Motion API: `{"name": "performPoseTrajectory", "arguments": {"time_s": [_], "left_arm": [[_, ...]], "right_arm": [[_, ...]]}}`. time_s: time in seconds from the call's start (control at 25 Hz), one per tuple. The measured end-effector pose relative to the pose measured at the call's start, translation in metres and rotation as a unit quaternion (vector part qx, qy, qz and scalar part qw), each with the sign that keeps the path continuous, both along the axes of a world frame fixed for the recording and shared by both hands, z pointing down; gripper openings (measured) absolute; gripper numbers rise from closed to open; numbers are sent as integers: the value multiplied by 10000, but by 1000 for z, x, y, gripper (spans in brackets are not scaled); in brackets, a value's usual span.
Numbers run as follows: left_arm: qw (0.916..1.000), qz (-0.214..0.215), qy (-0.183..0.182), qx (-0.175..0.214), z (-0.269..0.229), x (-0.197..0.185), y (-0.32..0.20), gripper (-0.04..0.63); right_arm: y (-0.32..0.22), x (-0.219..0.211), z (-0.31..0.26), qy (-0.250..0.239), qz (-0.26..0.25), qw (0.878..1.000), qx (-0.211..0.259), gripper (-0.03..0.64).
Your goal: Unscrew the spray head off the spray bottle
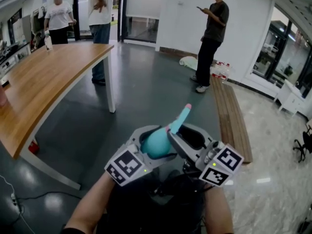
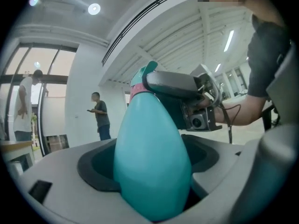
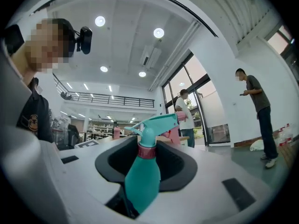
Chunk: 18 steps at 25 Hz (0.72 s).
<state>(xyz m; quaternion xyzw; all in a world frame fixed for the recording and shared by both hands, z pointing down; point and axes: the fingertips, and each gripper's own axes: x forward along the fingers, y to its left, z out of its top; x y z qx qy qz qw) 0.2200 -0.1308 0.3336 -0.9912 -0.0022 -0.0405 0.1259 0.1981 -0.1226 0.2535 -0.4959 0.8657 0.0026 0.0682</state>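
Up close, the left claw (image 2: 149,160) is clenched on the fat part of the bottle (image 1: 157,143), and the right claw (image 3: 147,164) squeezes it higher up, by the pink ring (image 3: 147,151) under the spray head (image 3: 156,122). The bottle hangs in the air between them, over the dark floor (image 1: 146,82) and well away from the wood table (image 1: 44,82). It is smooth, shiny blue-green plastic, shaped like an egg, fat low down and thin on top. A round, slick thing like that may spin in the left claw, and then the head turns with it and never comes loose. If the right claw sits below the ring, twisting does nothing. A weak grip could let the bottle drop on the hard floor. The head is long with a pink tip (image 1: 188,106), and it could bump a claw. Pads (image 3: 114,164) inside the claws are black and scooped and look soft; the rest of each claw is grey and hard.
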Motion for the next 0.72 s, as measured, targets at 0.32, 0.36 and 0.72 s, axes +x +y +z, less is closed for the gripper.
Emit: {"name": "performPoseTrajectory", "arguments": {"time_s": [0.32,0.36,0.72], "left_arm": [[9908,1298,-55,-373,-1,-16,27,419],[9915,1242,-47,-371,-1,-16,27,419],[9980,-548,184,-243,-2,-7,-15,419]], "right_arm": [[17,-19,-4,42,-1029,9946,98,132],[17,-19,-4,38,-1011,9948,111,134],[-2,-4,-1,19,324,9995,-47,176]]}}
